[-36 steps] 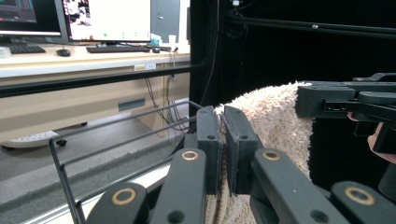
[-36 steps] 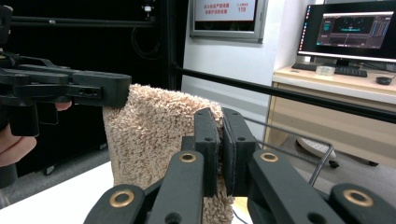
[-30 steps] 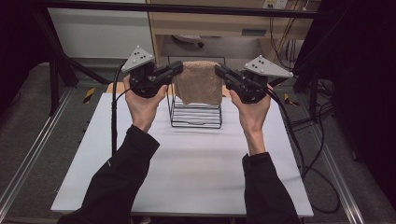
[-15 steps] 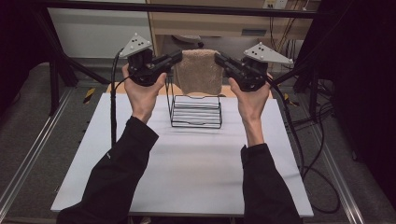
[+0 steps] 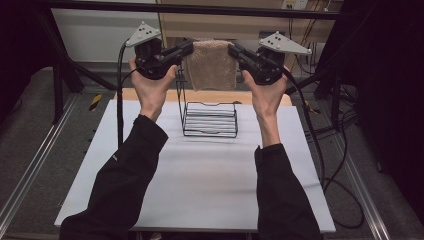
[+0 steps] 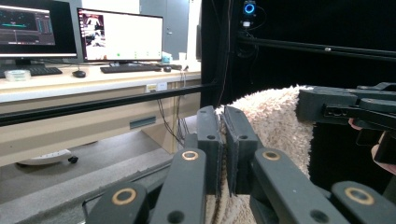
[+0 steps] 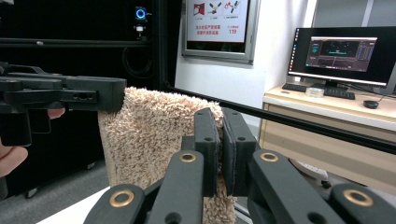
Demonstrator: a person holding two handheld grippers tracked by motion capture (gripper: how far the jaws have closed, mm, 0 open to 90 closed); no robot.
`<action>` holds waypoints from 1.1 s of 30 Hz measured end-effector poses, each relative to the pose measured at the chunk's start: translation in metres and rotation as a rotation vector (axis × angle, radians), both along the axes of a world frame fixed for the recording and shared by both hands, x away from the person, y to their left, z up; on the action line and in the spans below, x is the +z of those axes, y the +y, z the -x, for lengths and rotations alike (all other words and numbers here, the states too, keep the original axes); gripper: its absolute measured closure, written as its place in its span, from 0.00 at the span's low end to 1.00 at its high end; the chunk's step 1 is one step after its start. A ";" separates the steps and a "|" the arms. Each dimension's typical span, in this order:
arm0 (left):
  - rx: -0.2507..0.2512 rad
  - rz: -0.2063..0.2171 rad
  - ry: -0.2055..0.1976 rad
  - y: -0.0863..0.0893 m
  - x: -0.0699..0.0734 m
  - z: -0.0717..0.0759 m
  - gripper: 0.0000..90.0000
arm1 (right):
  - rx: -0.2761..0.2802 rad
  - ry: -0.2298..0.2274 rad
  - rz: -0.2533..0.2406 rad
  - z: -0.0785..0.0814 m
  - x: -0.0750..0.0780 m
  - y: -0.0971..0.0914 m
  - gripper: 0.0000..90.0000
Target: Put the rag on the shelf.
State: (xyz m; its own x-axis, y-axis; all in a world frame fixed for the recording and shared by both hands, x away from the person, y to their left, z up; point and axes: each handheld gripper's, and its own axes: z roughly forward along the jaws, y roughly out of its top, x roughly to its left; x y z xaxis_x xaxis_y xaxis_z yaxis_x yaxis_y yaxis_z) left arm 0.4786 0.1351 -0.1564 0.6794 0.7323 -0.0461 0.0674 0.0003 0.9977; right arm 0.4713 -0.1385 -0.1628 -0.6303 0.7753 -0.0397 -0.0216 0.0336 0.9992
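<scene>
A small beige towel [image 5: 211, 64] hangs stretched between the two tongs, held up in the air above and beyond a black wire rack [image 5: 210, 119] that stands on the white table [image 5: 200, 190]. The left tongs [image 5: 186, 48] pinch the towel's upper left corner, and in the left gripper view their jaws stand almost together with the fluffy cloth [image 6: 275, 121] squeezed in the narrow slit between the pads. The right tongs [image 5: 235, 51] do the same at the upper right corner – jaws nearly closed, the towel's edge [image 7: 154, 135] clamped between them. Each gripper view also shows the other tongs gripping the far corner of the cloth, so the top edge runs fairly taut from one to the other while the rest drapes straight down below them.

As for progress, the pick-up looks finished: the towel is clear of the table and spread flat between both grips. What seems to be left is the hanging itself – bringing the cloth down toward the person so that it settles over the rack's top wire, then letting both corners go. The rack sits below the tongs and on the near side of them, roughly centred between the two hands [image 5: 150, 90], so the towel is already lined up with it sideways. Nothing is draped on the rack yet.
</scene>
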 end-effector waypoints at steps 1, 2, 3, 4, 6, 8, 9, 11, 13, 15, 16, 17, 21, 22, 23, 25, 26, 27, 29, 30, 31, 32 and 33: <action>-0.002 0.000 -0.004 0.000 0.000 -0.001 0.95 | -0.003 -0.002 0.002 -0.002 0.001 0.000 0.96; -0.003 0.005 -0.005 0.001 0.000 -0.003 0.95 | -0.003 -0.002 0.000 -0.003 0.001 0.000 0.96; -0.004 0.006 -0.004 0.001 0.000 -0.005 0.95 | -0.003 -0.001 0.000 -0.005 0.002 0.001 0.96; -0.002 0.004 -0.001 0.002 0.000 -0.007 0.95 | -0.004 0.001 0.001 -0.007 0.002 0.001 0.96; 0.004 0.000 0.002 0.002 0.000 -0.011 0.95 | -0.007 0.003 0.008 -0.010 0.002 0.002 0.96; 0.012 -0.010 0.000 0.001 0.002 -0.014 0.95 | -0.010 0.003 0.011 -0.013 0.002 0.003 0.96; 0.017 -0.016 -0.002 0.000 0.002 -0.015 0.95 | -0.011 0.006 0.011 -0.015 0.002 0.003 0.96; 0.022 -0.028 -0.004 0.000 0.003 -0.018 0.95 | -0.014 0.006 0.014 -0.019 0.002 0.004 0.96; 0.023 -0.024 0.001 -0.001 0.003 -0.021 0.95 | -0.015 0.003 0.014 -0.021 0.002 0.004 0.96; 0.024 -0.021 0.008 -0.002 0.003 -0.025 0.95 | -0.019 0.006 0.011 -0.024 0.002 0.004 0.96; 0.027 -0.024 0.009 -0.002 0.004 -0.026 0.95 | -0.020 0.009 0.010 -0.026 0.002 0.003 0.96; 0.030 -0.026 0.011 -0.002 0.004 -0.028 0.95 | -0.023 0.011 0.008 -0.028 0.002 0.004 0.96; 0.039 -0.033 0.015 -0.003 0.005 -0.034 0.95 | -0.028 0.017 0.002 -0.035 0.001 0.004 0.96; 0.042 -0.036 0.017 -0.003 0.004 -0.036 0.95 | -0.027 0.017 0.002 -0.037 0.001 0.004 0.96; 0.045 -0.036 0.019 -0.003 0.004 -0.037 0.95 | -0.028 0.020 0.002 -0.039 0.000 0.004 0.96; 0.048 -0.035 0.028 -0.002 0.002 -0.042 0.95 | -0.029 0.024 0.001 -0.042 -0.002 0.006 0.96; 0.047 -0.030 0.033 -0.002 0.001 -0.044 0.95 | -0.031 0.027 0.004 -0.044 -0.002 0.006 0.96; 0.044 -0.022 0.038 -0.001 0.000 -0.046 0.95 | -0.032 0.029 0.006 -0.046 -0.003 0.007 0.96; 0.046 -0.026 0.040 -0.001 -0.002 -0.050 0.95 | -0.032 0.037 0.006 -0.050 -0.005 0.008 0.96; 0.050 -0.034 0.042 -0.001 -0.003 -0.051 0.95 | -0.031 0.038 0.005 -0.052 -0.006 0.008 0.96; 0.052 -0.041 0.043 0.000 -0.004 -0.053 0.95 | -0.030 0.039 0.009 -0.053 -0.007 0.009 0.96; 0.056 -0.044 0.047 -0.001 -0.005 -0.055 0.95 | -0.032 0.042 0.014 -0.055 -0.008 0.009 0.96; 0.059 -0.045 0.050 -0.001 -0.006 -0.056 0.95 | -0.033 0.045 0.015 -0.057 -0.009 0.010 0.96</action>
State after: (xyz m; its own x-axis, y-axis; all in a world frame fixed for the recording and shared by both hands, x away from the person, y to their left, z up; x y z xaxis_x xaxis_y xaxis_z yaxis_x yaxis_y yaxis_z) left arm 0.5347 0.1342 -0.1627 0.6329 0.7729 -0.0451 0.1187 -0.0393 0.9921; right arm 0.5288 -0.1288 -0.1720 -0.6057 0.7954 -0.0238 0.0250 0.0489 0.9985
